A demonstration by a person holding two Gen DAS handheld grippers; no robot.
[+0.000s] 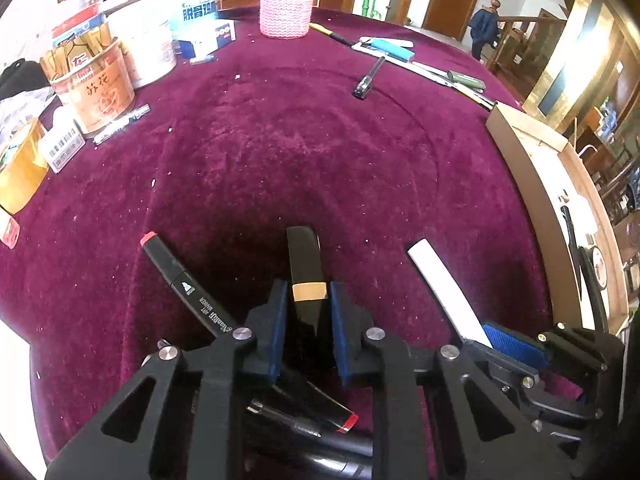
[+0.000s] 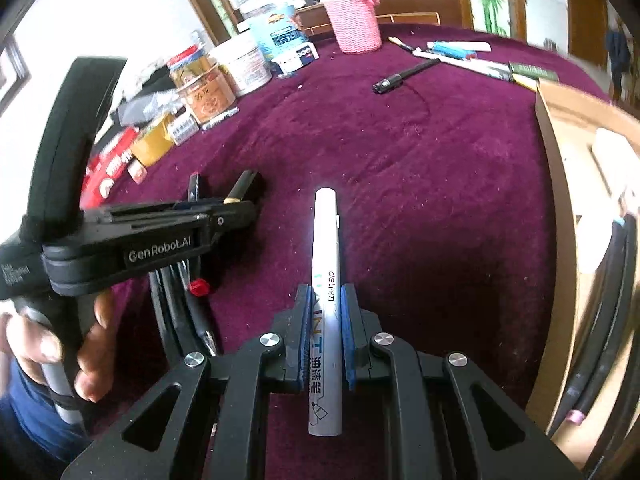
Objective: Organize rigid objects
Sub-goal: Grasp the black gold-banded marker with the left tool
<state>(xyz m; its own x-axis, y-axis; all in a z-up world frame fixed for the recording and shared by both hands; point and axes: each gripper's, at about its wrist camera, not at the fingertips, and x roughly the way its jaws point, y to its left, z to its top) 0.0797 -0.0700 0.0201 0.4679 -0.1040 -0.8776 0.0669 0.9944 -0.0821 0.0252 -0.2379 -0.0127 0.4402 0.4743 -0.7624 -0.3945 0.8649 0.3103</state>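
Right wrist: one white paint pen [image 2: 326,300], gripped.

A pink knitted basket [image 1: 285,0] is standing at the far edge of the desk [image 1: 280,152], which is wearing a plum velvet cloth. An orange tin [image 1: 98,88] is sitting at the left, beside a white tub [image 1: 150,50].

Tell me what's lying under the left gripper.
Under the left gripper, which grips a black pen with a gold band, lie dark markers, one red-capped. How many is unclear; its frame covers them.
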